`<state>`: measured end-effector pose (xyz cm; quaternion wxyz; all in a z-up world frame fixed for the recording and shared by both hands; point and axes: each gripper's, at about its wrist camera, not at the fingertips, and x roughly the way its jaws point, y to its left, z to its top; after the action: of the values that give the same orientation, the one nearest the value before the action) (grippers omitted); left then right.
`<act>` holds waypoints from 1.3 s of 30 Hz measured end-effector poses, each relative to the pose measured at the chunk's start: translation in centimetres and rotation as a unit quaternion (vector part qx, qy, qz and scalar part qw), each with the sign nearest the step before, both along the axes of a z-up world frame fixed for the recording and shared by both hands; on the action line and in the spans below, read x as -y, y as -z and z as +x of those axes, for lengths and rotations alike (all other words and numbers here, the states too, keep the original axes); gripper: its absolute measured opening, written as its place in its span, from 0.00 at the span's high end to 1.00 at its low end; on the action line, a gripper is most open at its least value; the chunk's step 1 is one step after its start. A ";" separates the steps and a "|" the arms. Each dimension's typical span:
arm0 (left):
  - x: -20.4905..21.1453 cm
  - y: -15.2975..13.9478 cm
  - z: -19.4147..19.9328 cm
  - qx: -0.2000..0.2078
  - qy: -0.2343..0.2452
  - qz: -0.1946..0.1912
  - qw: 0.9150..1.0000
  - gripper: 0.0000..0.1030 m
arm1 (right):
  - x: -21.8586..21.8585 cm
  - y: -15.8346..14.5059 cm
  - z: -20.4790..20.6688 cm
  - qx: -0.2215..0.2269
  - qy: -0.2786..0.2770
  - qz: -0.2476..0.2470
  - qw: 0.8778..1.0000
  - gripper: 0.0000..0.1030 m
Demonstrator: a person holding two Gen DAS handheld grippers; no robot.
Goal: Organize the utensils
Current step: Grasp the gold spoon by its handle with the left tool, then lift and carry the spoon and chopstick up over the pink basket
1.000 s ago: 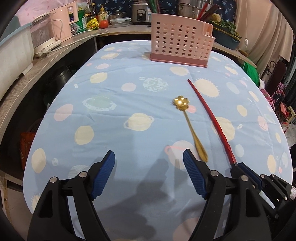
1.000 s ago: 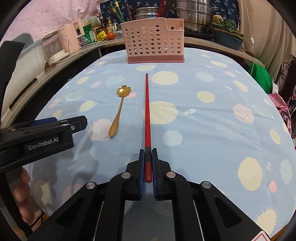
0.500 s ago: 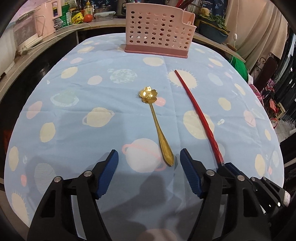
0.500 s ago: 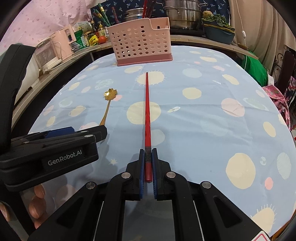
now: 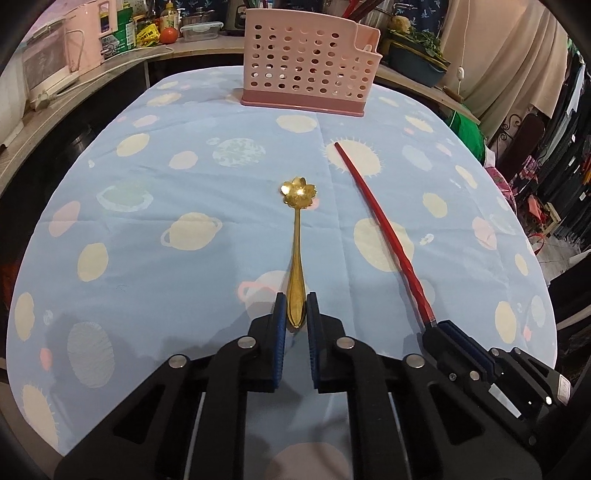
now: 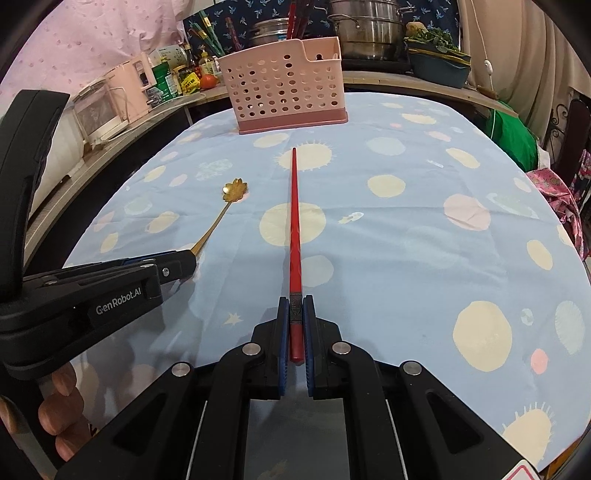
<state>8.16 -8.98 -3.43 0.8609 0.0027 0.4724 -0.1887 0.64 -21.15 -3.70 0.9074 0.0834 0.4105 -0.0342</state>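
A gold spoon (image 5: 296, 236) with a flower-shaped bowl lies on the blue tablecloth; it also shows in the right wrist view (image 6: 221, 218). My left gripper (image 5: 296, 306) is shut on the spoon's handle end. A red chopstick (image 6: 294, 218) lies pointing toward the pink perforated utensil basket (image 6: 286, 88); it also shows in the left wrist view (image 5: 380, 229). My right gripper (image 6: 295, 314) is shut on the chopstick's thick end. The basket (image 5: 308, 70) stands at the far edge of the table.
The blue planet-patterned tablecloth (image 5: 184, 177) covers the table. A counter behind holds pink appliances (image 6: 122, 96), bottles, a tomato and steel pots (image 6: 369, 29). A green bag (image 6: 513, 136) and clothes sit off the right edge.
My left gripper moved right over the spoon handle and closed on it. My right gripper stayed shut on the chopstick.
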 end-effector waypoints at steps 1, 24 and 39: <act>-0.1 -0.3 -0.1 0.002 0.000 -0.001 1.000 0.90 | 0.0 -0.3 -0.1 0.003 0.000 0.002 1.000 0.93; -3.3 -10.2 2.2 0.094 -0.027 -0.039 0.994 0.99 | 2.5 -12.6 0.9 0.143 0.007 0.053 0.988 0.93; -3.0 -15.9 5.9 0.132 -0.012 -0.038 0.990 0.99 | 4.2 -18.8 5.4 0.198 -0.006 0.051 0.979 0.93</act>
<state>14.08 -6.01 12.52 0.9175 -0.0105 0.3469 -0.1941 6.01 -25.40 15.06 0.9653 0.1325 0.2248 0.0090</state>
